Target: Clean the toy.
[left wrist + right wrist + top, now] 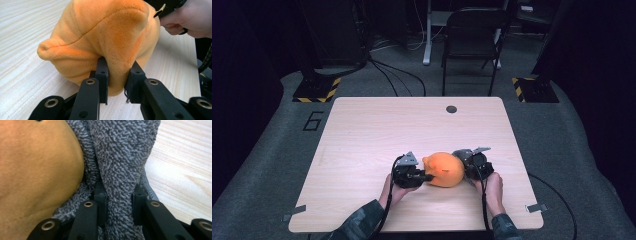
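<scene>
Forearms in camouflage sleeves enter from the near edge of the surface, each hand carrying one set of tongs.

Left tongs: held in the left hand, lying low over the surface and pointing at the orange plush toy. In the left gripper view the two black jaws are clamped on a fold of the toy's orange fabric, which bulges out above and below the pinch. The jaws stand nearly together, with only the squeezed plush between them. A short stubby limb of the toy projects to the left in that view and rests close to the wood grain.

Orange plush toy: sits on the near half of the surface, right of centre, directly between the two tongs and touching both. Its underside appears to rest on the wood.

Right tongs: held in the right hand, pressed against the toy's right side. In the right gripper view the jaws are clamped on a ridge of grey knitted fabric, which lies against the orange plush at left. The gap between them is narrow and packed with that grey material. Whether the grey fabric is sewn to the toy cannot be told.

Beyond the surface, a dark folding chair stands on the floor.
</scene>
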The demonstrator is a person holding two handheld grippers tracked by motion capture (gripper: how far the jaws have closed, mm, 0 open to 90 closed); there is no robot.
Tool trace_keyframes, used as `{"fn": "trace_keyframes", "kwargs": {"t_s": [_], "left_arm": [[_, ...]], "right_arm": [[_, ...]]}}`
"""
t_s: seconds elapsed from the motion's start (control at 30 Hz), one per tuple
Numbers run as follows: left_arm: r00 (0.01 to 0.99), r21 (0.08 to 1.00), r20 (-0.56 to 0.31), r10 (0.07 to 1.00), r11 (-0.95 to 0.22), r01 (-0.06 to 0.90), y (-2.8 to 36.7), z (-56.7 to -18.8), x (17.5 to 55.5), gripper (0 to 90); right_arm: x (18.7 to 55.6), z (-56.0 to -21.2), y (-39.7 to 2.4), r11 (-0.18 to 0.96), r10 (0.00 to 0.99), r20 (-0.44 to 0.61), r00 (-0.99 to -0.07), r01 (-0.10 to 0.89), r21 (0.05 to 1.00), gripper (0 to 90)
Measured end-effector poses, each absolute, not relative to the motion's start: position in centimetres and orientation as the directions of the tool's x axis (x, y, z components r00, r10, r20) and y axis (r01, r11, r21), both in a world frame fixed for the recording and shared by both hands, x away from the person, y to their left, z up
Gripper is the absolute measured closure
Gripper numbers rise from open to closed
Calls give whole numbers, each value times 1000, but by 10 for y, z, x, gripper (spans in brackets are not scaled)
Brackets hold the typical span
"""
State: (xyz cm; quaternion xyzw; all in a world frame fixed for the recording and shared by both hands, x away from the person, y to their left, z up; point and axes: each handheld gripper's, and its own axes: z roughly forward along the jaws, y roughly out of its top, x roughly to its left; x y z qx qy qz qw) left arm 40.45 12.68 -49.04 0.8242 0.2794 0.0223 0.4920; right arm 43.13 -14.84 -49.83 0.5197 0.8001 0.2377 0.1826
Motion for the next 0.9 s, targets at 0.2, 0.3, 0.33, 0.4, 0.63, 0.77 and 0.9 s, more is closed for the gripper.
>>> {"fn": "trace_keyframes", "kwargs": {"t_s": [0.2,0.3,0.33,0.4,0.63,0.77,0.9], "left_arm": [[839,825,-243,487,-350,443,128,-491,405,750],[838,825,-243,488,-350,443,128,-491,405,750],[838,825,-244,489,-349,444,128,-491,405,749],[838,825,-243,489,-350,444,127,-490,405,749],[841,824,-238,485,-358,439,128,-491,405,745],[840,822,-236,489,-361,441,128,-492,406,734],[846,826,-226,482,-365,429,128,-493,406,719]], "right_arm": [[428,-471,-163,280,936,-13,-352,721,634,739],[416,-440,-168,219,938,41,-344,680,700,739],[411,-430,-169,217,932,48,-360,656,723,739],[402,-412,-165,211,919,62,-389,617,758,739],[395,-413,-123,327,860,37,-508,605,726,735],[401,-432,-115,364,864,-5,-504,617,698,737],[399,-433,-112,382,864,-34,-503,608,696,739]]}}
